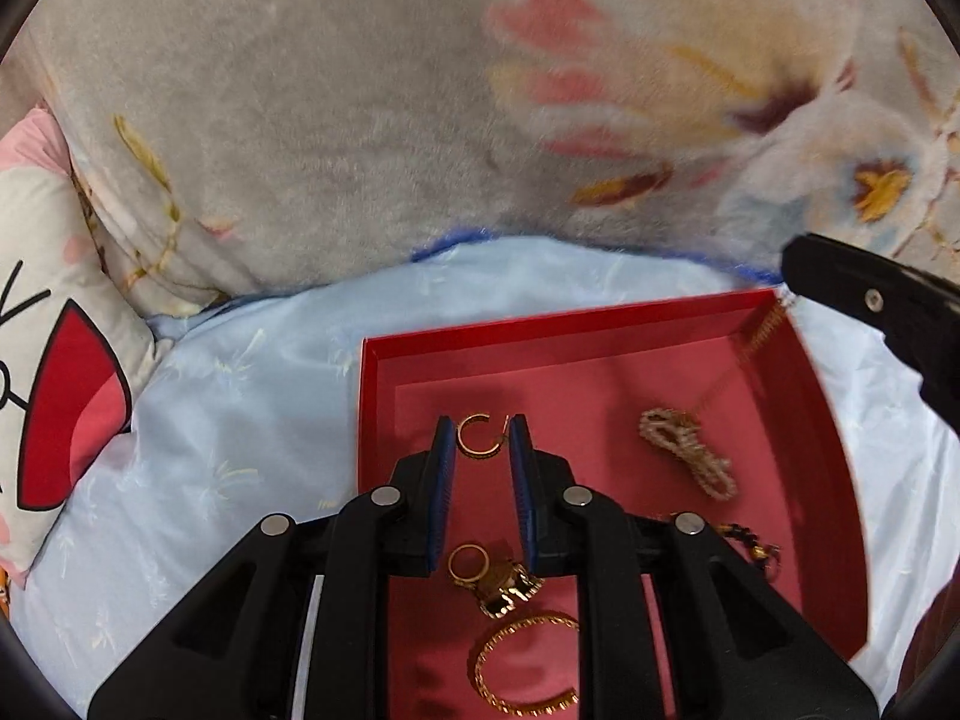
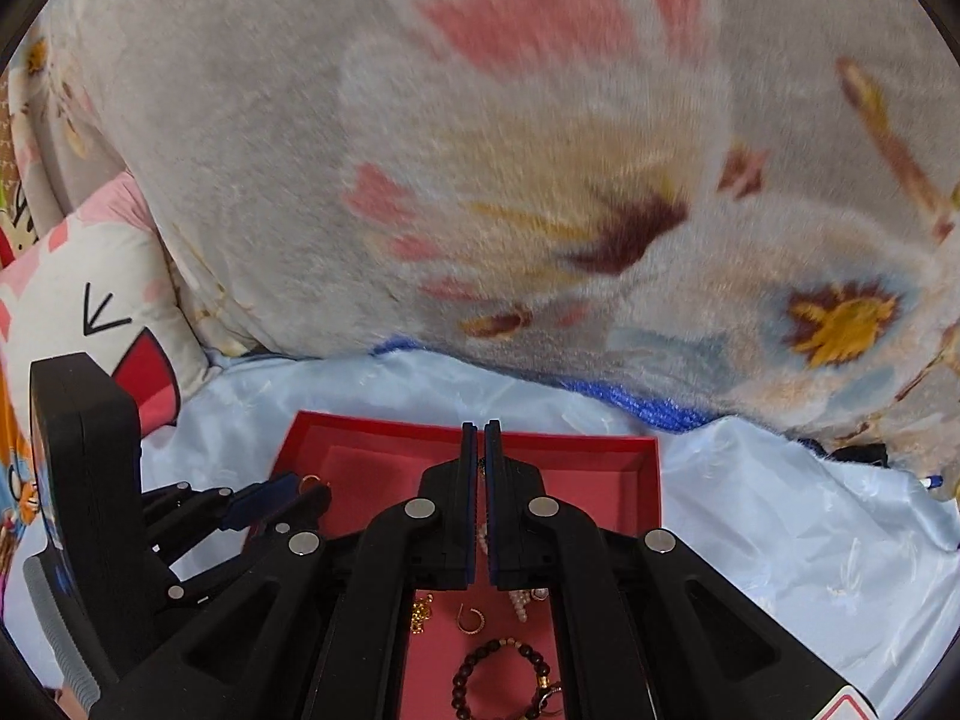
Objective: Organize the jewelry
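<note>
Left wrist: my left gripper (image 1: 483, 438) gapes around a gold hoop earring (image 1: 477, 435); my right gripper (image 2: 480, 441) seems clamped on a chain (image 1: 761, 333) above the red tray (image 1: 375, 396).

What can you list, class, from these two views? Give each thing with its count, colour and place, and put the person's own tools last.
Shallow red cardboard tray: one, red, on the blue sheet.
Small gold hoop earring: one, gold, in the tray between the left gripper's fingers.
Large textured gold hoop: one, gold, near end of tray.
Gold ring-and-charm piece: one, gold, tray centre.
Pearl bead strand: one, cream, right part of tray.
Thin gold chain: one, gold, hanging from the right gripper.
Dark wooden bead bracelet: one, brown, near end of tray.
Glossy pale blue sheet: one, under the tray.
Grey floral fleece blanket: one, behind.
Cartoon-print white pillow: one, left.
Left gripper: black, open.
Right gripper: black, shut on the chain.
</note>
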Motion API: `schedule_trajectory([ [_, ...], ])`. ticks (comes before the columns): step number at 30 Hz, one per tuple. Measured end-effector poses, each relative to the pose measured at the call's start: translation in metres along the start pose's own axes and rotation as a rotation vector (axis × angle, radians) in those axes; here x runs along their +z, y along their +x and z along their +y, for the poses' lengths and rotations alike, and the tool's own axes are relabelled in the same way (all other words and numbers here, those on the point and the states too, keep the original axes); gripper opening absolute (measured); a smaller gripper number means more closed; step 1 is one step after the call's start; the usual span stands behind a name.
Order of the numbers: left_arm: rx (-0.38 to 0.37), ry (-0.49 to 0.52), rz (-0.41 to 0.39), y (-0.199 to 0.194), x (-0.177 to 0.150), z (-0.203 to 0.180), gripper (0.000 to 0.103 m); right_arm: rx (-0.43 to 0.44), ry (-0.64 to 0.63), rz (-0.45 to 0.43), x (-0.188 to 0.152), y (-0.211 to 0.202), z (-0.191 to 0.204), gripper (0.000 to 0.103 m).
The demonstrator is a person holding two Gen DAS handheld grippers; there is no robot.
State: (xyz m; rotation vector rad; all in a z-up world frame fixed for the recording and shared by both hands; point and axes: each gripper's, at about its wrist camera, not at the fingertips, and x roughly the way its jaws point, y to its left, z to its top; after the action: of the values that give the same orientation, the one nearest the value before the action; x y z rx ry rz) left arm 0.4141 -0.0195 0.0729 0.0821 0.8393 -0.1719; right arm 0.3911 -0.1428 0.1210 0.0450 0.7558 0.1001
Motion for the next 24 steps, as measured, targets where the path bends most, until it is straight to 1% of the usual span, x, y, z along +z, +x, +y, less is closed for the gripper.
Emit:
schedule_trajectory([
  [2, 0.015, -0.005, 0.009, 0.008, -0.003, 0.001, 0.019, -0.009, -0.001, 0.006, -0.005, 0.005, -0.003, 0.003],
  [3, 0.027, -0.007, 0.012, 0.011, -0.004, 0.002, 0.027, -0.013, -0.004, 0.008, -0.007, 0.006, -0.004, 0.007],
  [4, 0.036, -0.009, 0.011, 0.011, -0.005, 0.003, 0.042, -0.017, -0.003, 0.01, -0.009, 0.007, -0.005, 0.008],
  [6, 0.053, -0.014, -0.006, 0.01, -0.007, 0.004, 0.051, -0.016, 0.002, 0.012, -0.012, 0.006, -0.009, 0.009],
  [10, 0.058, -0.025, -0.019, 0.002, -0.008, 0.008, 0.052, -0.004, 0.009, 0.005, -0.017, -0.004, -0.016, 0.011],
  [12, 0.048, -0.035, -0.031, -0.006, -0.01, 0.009, 0.053, 0.003, 0.005, -0.007, -0.02, -0.013, -0.018, 0.019],
  [14, 0.044, -0.036, -0.043, -0.016, -0.014, 0.009, 0.054, 0.013, 0.007, -0.025, -0.024, -0.026, -0.019, 0.022],
  [16, 0.031, -0.028, -0.056, -0.027, -0.018, 0.006, 0.054, 0.03, 0.002, -0.045, -0.03, -0.044, -0.022, 0.023],
  [17, 0.022, -0.025, -0.064, -0.036, -0.023, 0.004, 0.054, 0.036, 0.001, -0.053, -0.035, -0.054, -0.023, 0.024],
  [20, 0.002, -0.019, -0.076, -0.058, -0.035, -0.003, 0.054, 0.052, 0.006, -0.068, -0.051, -0.079, -0.029, 0.031],
  [22, -0.016, -0.017, -0.086, -0.073, -0.045, -0.008, 0.054, 0.046, 0.0, -0.08, -0.068, -0.096, -0.03, 0.036],
  [24, -0.024, -0.015, -0.098, -0.09, -0.061, -0.014, 0.055, 0.035, 0.001, -0.083, -0.087, -0.111, -0.031, 0.043],
])
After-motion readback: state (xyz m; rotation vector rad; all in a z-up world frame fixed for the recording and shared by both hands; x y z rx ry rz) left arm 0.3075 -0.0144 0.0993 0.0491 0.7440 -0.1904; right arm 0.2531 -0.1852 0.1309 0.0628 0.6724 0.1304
